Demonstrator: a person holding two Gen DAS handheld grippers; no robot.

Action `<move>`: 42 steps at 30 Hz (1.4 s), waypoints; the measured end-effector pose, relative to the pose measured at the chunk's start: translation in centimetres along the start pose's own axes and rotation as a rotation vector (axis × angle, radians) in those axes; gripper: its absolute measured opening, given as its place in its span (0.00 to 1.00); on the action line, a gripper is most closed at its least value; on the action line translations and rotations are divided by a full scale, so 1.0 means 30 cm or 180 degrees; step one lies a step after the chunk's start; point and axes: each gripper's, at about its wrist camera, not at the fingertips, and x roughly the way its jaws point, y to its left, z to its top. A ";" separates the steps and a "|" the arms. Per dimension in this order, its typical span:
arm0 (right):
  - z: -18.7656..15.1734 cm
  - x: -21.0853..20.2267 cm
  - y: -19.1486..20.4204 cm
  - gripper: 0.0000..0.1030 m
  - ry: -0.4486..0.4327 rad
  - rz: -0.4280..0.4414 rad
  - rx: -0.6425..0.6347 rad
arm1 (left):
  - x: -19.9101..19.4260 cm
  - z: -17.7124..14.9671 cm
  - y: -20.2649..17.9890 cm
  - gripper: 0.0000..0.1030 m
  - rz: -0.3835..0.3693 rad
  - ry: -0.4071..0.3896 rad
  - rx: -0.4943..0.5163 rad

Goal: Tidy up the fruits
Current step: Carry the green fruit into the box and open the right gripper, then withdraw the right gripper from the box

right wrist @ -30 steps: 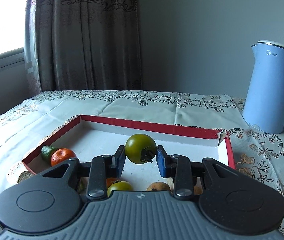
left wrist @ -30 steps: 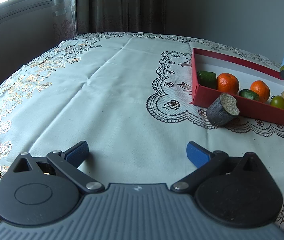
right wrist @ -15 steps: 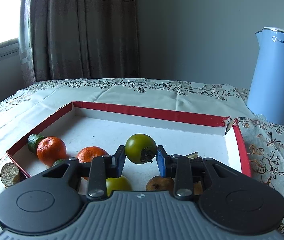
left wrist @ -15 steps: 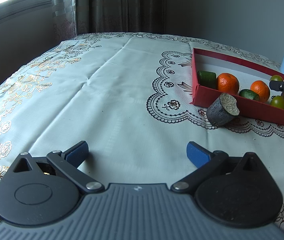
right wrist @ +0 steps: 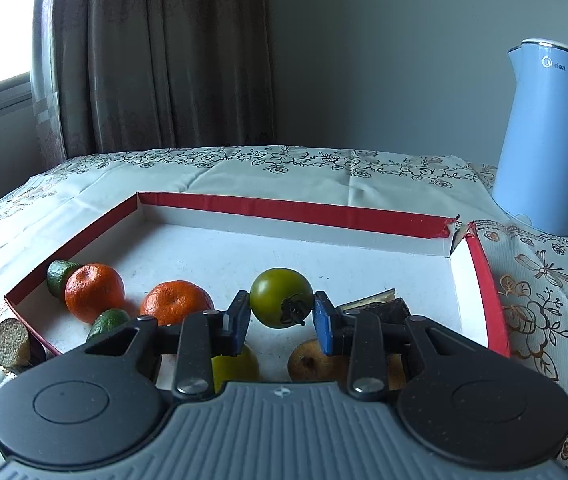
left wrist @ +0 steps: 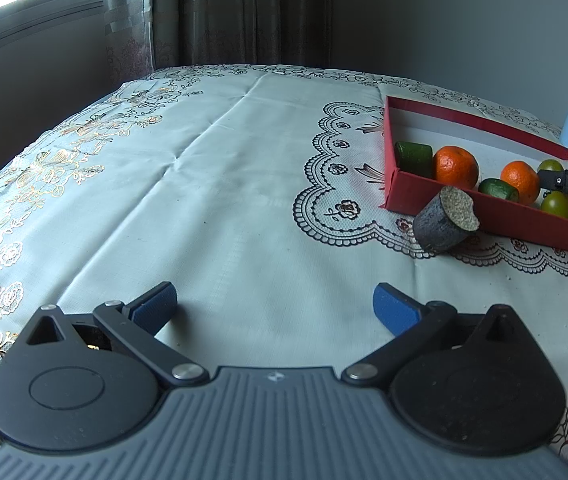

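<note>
Blue pads of the right gripper [right wrist: 282, 318] press on both sides of a green tomato [right wrist: 281, 297], stem towards the camera, held over the white floor of the red-walled box [right wrist: 295, 212], where two tangerines [right wrist: 94, 292], green pieces and a brownish fruit [right wrist: 309, 362] lie near the front wall. Outside the box, a grey cylindrical piece with a speckled cut face [left wrist: 445, 222] leans against that wall on the patterned tablecloth [left wrist: 204, 184], and a blue kettle [right wrist: 549, 136] stands beyond the far right corner. Over bare cloth well to the left of the box, the left gripper [left wrist: 274, 306] hovers with its jaws spread wide and nothing between them.
</note>
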 end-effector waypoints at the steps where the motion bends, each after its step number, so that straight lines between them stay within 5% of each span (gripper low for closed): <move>1: 0.000 0.000 -0.001 0.32 0.0007 0.0003 0.0006 | 0.000 0.000 0.001 1.00 0.0000 0.0000 0.0000; 5: 0.002 -0.008 -0.004 0.51 -0.0008 0.0005 0.0044 | 0.001 0.000 -0.001 1.00 0.0000 0.0000 0.0001; 15: 0.011 -0.110 -0.035 0.53 -0.0169 0.0050 0.0231 | 0.001 0.000 -0.002 1.00 0.0000 0.0000 0.0000; 19: -0.020 -0.221 -0.059 0.68 -0.0267 0.0147 0.0247 | 0.001 0.000 -0.001 1.00 0.0000 0.0000 0.0000; 31: -0.248 -0.406 -0.304 0.70 0.0026 -0.0052 0.0498 | 0.002 -0.001 0.000 1.00 0.0000 0.0000 0.0001; 34: -0.261 -0.410 -0.356 0.71 -0.0001 0.0008 0.0829 | 0.002 -0.001 -0.001 1.00 0.0004 0.0000 0.0001; 42: -0.269 -0.414 -0.365 0.72 -0.0001 0.0066 0.0932 | 0.001 -0.001 -0.002 1.00 0.0004 -0.0005 0.0001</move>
